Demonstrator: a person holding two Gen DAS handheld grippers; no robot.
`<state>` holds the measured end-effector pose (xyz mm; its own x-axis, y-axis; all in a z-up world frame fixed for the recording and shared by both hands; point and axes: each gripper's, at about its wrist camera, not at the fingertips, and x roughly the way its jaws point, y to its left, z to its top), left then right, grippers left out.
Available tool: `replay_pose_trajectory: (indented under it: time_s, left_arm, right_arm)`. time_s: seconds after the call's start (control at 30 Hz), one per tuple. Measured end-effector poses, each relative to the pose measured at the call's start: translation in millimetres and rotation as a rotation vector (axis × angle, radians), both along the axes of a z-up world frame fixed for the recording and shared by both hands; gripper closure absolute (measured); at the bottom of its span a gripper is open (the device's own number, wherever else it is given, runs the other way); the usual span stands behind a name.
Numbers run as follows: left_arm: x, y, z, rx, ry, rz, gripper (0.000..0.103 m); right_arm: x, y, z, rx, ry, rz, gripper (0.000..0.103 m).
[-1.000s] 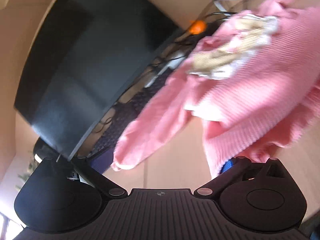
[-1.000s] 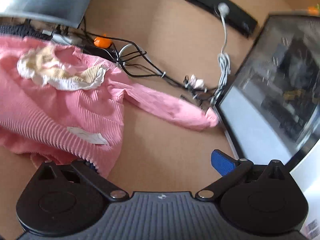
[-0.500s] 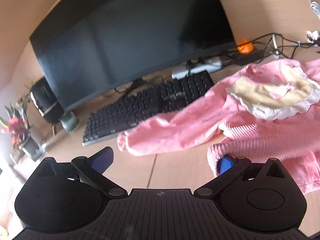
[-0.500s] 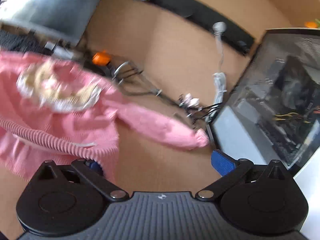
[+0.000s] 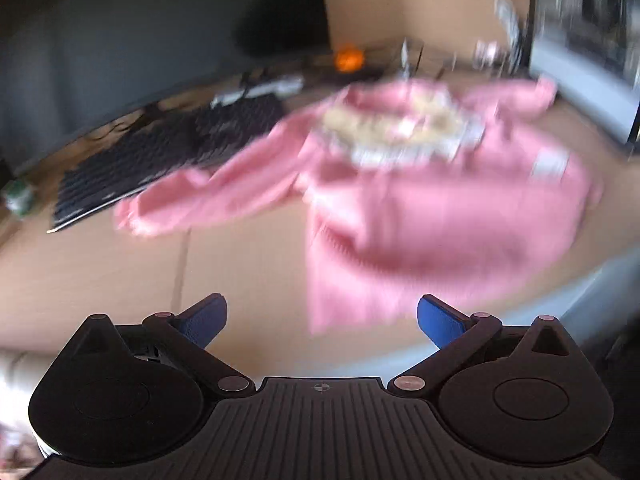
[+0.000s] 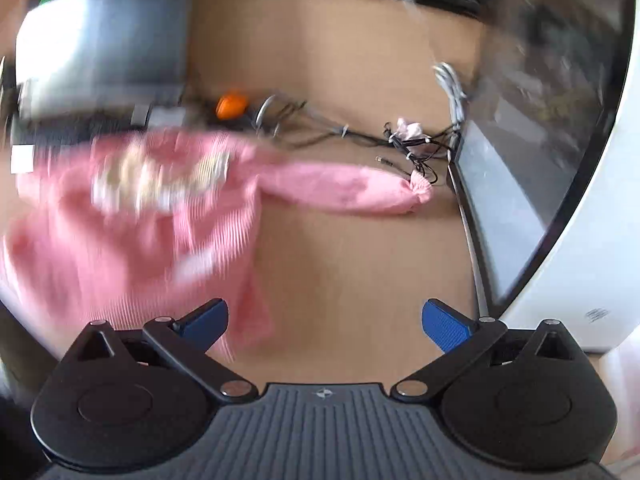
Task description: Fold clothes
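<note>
A pink ribbed sweater (image 5: 432, 208) with a cream lace collar lies spread on the wooden desk, both sleeves out to the sides. It also shows in the right wrist view (image 6: 132, 232), its right sleeve (image 6: 344, 192) reaching toward the cables. My left gripper (image 5: 322, 320) is open and empty, just in front of the sweater's lower hem. My right gripper (image 6: 325, 322) is open and empty, its left finger (image 6: 204, 324) next to the sweater's hem. Both views are motion-blurred.
A black keyboard (image 5: 160, 160) and a large dark monitor (image 5: 120, 60) stand at the back left. Tangled cables (image 6: 400, 144) and an orange object (image 6: 232, 106) lie behind the sweater. A second screen (image 6: 560, 140) stands at the right.
Both grippers have let go of the sweater's hem and pulled back toward the desk's front edge. The sweater now lies flat on the desk. Both views have swung.
</note>
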<state>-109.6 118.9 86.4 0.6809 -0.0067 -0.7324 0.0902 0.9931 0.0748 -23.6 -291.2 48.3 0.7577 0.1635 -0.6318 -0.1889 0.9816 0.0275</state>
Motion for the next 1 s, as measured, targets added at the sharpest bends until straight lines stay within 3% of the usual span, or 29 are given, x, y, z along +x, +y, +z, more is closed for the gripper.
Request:
replay_pose_trajectory:
  time_s: [0.07, 0.13, 0.4, 0.53, 0.7, 0.83, 1.0]
  left_arm:
    - [20.0, -1.9, 6.1, -0.105, -0.008, -0.025, 0.000]
    - [34.9, -9.4, 5.4, -0.151, -0.016, -0.070, 0.000]
    - [73.0, -19.7, -39.4, -0.253, 0.039, -0.077, 0.000]
    - [80.2, -7.9, -56.3, -0.322, 0.056, -0.041, 0.000]
    - [81.5, 20.4, -78.5, -0.513, 0.122, 0.048, 0.000]
    - [74.6, 25.1, -83.2, -0.568, 0.130, 0.026, 0.000]
    - [67.5, 20.5, -82.8, -0.552, 0.188, -0.010, 0.000]
  right_arm:
    - [24.5, 11.4, 3.1, 0.085, 0.010, 0.015, 0.000]
    - [45.2, 36.3, 6.3, 0.080, -0.007, 0.080, 0.000]
    - [131.2, 193.7, 6.5, -0.146, 0.006, 0.488, 0.000]
    - [164.5, 273.2, -22.4, -0.240, -0.016, 0.580, 0.000]
    - [187.7, 339.6, -54.5, -0.310, -0.022, 0.680, 0.000]
    - [201.5, 359.8, -73.1, -0.362, -0.067, 0.702, 0.000]
    - [231.7, 371.5, -84.9, -0.404, -0.181, 0.559, 0.000]
